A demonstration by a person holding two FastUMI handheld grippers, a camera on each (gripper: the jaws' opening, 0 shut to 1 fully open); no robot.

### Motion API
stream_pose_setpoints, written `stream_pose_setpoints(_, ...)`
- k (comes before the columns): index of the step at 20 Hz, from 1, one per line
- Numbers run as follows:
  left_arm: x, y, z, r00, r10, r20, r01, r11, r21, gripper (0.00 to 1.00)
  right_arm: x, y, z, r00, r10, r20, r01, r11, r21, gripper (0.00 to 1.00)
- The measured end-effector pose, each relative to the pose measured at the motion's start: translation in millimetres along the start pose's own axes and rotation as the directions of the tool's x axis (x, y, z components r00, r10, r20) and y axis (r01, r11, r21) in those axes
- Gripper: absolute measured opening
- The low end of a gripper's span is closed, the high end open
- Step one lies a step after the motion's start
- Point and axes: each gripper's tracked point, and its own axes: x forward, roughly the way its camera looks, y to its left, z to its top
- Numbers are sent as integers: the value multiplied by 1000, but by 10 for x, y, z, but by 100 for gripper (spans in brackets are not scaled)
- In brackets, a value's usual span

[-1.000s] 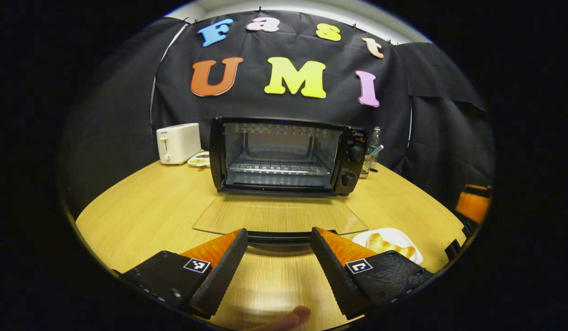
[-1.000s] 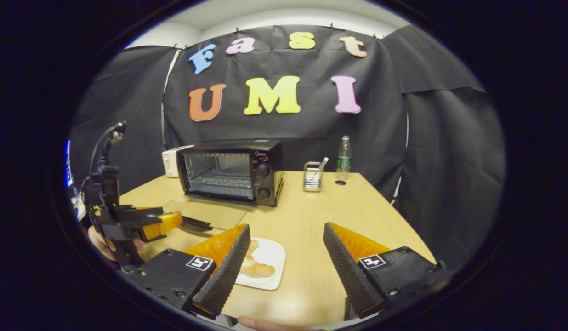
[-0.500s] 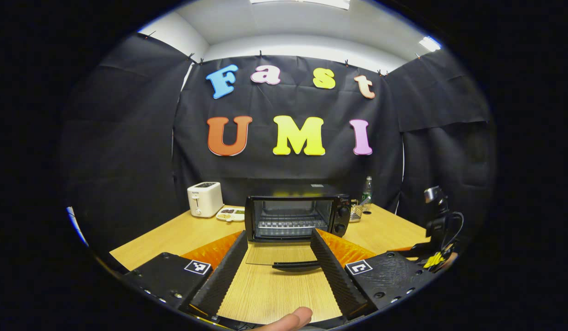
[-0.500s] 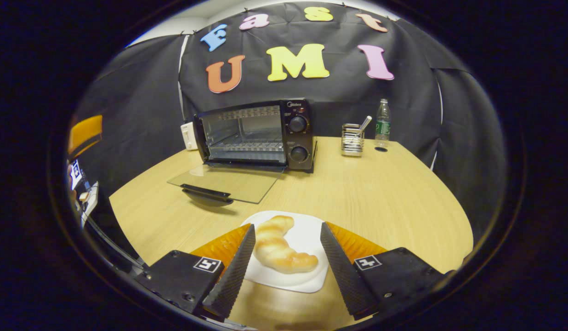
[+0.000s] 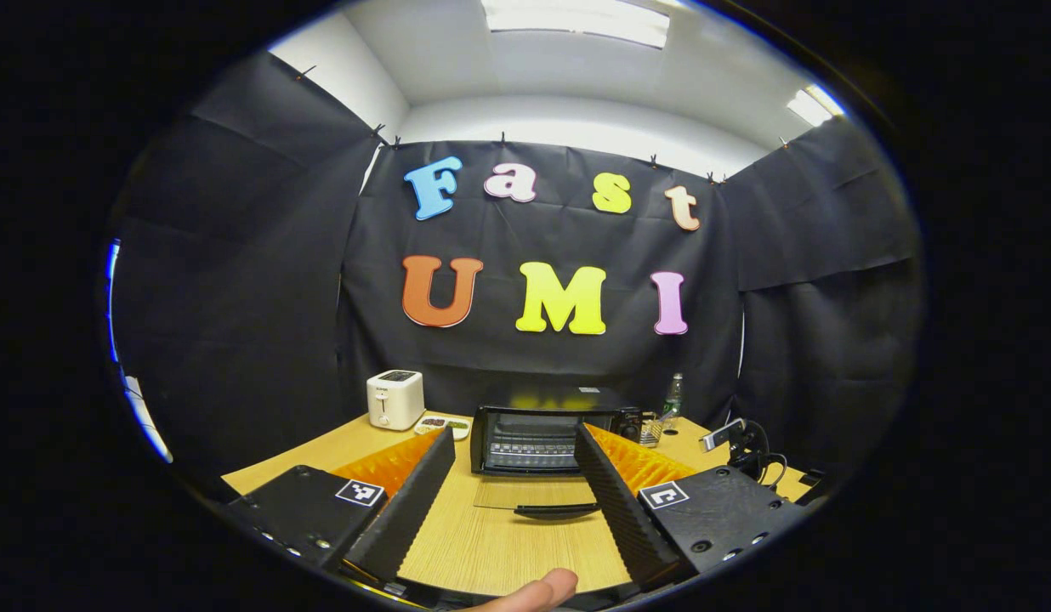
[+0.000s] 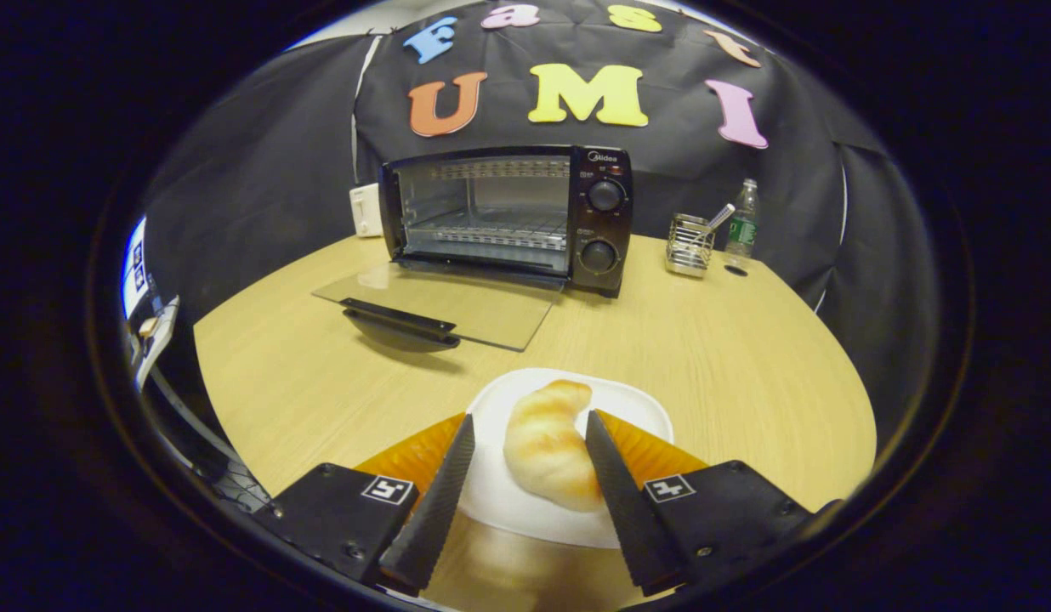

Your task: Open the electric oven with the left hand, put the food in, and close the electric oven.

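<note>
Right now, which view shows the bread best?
The right gripper view: the bread lies close on its white plate, between the open fingers of the right gripper. The left gripper view looks toward the oven, far off.

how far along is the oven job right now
Done: the black electric oven is open, its glass door folded flat over the wooden table. In hand: the right gripper straddles the golden bread roll on the white plate, jaws apart, not clamped. The left gripper is open, back from the door. Left: grasp, load, close.
</note>
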Motion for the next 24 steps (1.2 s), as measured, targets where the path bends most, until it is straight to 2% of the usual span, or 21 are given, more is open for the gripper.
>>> stream_pose_setpoints(4, -19, -23, -62, 1000, -9, -15, 9, 1000, -2, 93, 3, -18, 10, 1000, -7, -9, 8, 1000, 21, 59)
stream_pose_setpoints(7, -18, -49, -116, 1000, -11, -22, 11, 1000, 0, 94, 54, -49, -36, 999, -27, -43, 25, 999, -29, 60)
stream_pose_setpoints(9, 6, -59, -158, 999, -12, -34, 13, 1000, 13, 93, 60, -41, -38, 998, -32, -50, 30, 998, -55, 69)
stream_pose_setpoints(10, 3, -67, -188, 999, -12, -40, 13, 1000, 18, 93, 53, -35, -34, 998, -29, -51, 26, 998, -52, 68)
stream_pose_setpoints(12, 5, -91, -226, 998, -17, -53, 18, 1000, 17, 93, 36, -24, -31, 998, -22, -59, 20, 999, -35, 58)
stream_pose_setpoints(14, -1, -101, -214, 998, -26, -49, 27, 999, 20, 94, -60, -38, -17, 998, -13, -65, 12, 1000, -27, 53)
stream_pose_setpoints(17, 21, -106, -187, 999, -32, -26, 32, 999, 22, 93, -228, 4, 98, 999, 20, -32, -19, 1000, 21, 52)
stream_pose_setpoints(21, -4, -125, -163, 999, -37, -15, 38, 999, 22, 93, -445, 55, 467, 998, 31, 60, -34, 998, 55, 52)
stream_pose_setpoints(24, -23, -120, -109, 999, -35, -3, 35, 999, 22, 93, -491, 252, 837, 985, 93, 147, -116, 981, 156, 52)
